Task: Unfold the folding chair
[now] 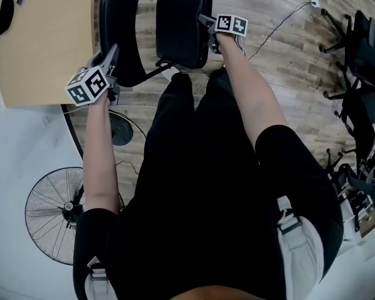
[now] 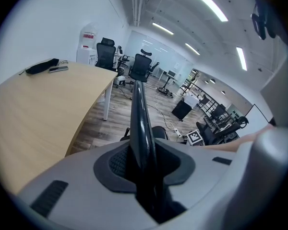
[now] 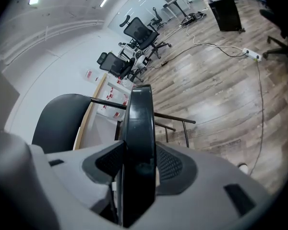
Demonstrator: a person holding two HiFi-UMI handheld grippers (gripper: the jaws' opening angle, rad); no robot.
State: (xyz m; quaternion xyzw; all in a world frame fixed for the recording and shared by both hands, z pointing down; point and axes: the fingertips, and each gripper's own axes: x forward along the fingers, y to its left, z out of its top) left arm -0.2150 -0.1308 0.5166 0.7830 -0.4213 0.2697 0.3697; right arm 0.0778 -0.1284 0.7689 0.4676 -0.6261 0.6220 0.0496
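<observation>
Both hand-held grippers [image 1: 114, 55] [image 1: 207, 22] clamped, folding chair [image 1: 180, 25] between

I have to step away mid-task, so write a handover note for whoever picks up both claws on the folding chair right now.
Grips: left claw is shut on the edge of the backrest; right claw is shut on the edge of the seat.
Place: both parts are beside the desk, over the wood floor.
Done: both parts gripped, seat swung apart from backrest.
Left: probably press the seat down until fully open, then release both.
</observation>
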